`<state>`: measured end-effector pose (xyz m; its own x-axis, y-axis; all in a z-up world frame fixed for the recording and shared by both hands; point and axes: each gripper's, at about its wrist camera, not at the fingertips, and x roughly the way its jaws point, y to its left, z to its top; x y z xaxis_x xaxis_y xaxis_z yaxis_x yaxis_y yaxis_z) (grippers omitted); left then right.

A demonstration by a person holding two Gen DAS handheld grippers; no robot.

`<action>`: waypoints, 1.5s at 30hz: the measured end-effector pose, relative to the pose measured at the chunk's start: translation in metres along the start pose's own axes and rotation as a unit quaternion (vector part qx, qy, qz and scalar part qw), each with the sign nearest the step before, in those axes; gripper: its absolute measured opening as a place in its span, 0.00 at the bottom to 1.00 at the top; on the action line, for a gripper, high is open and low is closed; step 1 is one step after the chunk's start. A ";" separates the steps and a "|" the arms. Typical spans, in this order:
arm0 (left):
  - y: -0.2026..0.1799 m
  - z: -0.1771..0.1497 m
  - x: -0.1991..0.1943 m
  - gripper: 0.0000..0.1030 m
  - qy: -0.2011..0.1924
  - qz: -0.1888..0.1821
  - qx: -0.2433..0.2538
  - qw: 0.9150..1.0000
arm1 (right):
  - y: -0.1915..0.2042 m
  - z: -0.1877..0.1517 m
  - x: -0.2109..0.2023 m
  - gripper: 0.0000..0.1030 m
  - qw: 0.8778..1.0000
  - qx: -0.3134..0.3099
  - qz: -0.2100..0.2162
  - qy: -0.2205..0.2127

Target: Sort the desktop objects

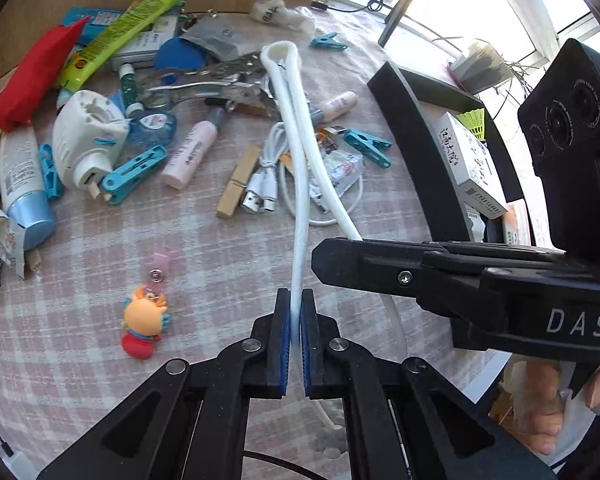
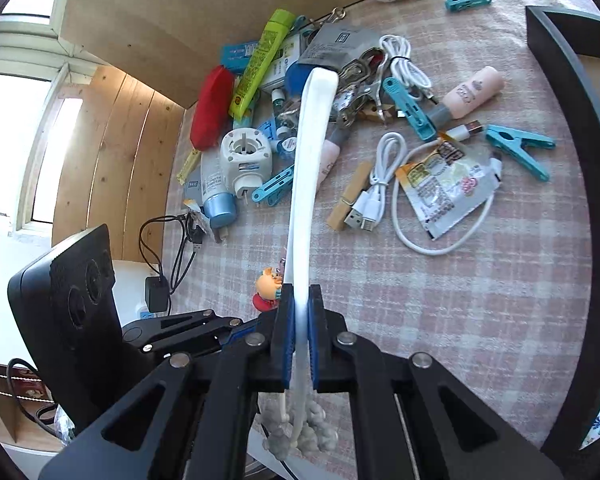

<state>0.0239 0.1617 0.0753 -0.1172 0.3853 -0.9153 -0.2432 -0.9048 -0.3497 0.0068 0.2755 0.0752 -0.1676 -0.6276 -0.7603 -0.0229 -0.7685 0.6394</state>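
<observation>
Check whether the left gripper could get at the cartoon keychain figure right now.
Probably not yet: the left gripper is shut on the white strap, so it would have to let go first. The keychain figure itself lies uncovered on the cloth.

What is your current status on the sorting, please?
Left gripper, right gripper: both shut on white strap. Strap lifted, looped. Clutter pile beneath.

Checked tablecloth point(image 2: 440, 312); plywood board point(image 2: 148, 12); window point(image 1: 480, 4); black charger point(image 2: 157, 299).
</observation>
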 end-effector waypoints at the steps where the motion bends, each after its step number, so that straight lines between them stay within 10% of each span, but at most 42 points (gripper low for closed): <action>1: -0.009 0.000 0.001 0.04 -0.001 0.003 0.004 1.000 | -0.006 -0.001 -0.006 0.06 1.000 0.000 -0.001 -0.001; 26: -0.219 0.044 0.063 0.12 -0.015 -0.010 0.036 0.999 | -0.150 0.008 -0.161 0.07 0.997 -0.012 -0.066 -0.026; 45: -0.117 0.009 0.017 0.24 -0.048 0.084 -0.051 0.994 | -0.108 0.014 -0.150 0.28 0.990 -0.098 -0.096 -0.036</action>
<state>0.0420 0.2756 0.1026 -0.2408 0.2393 -0.9406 -0.1139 -0.9694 -0.2175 0.0211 0.4545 0.1218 -0.2495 -0.4624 -0.8508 0.1293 -0.8866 0.4440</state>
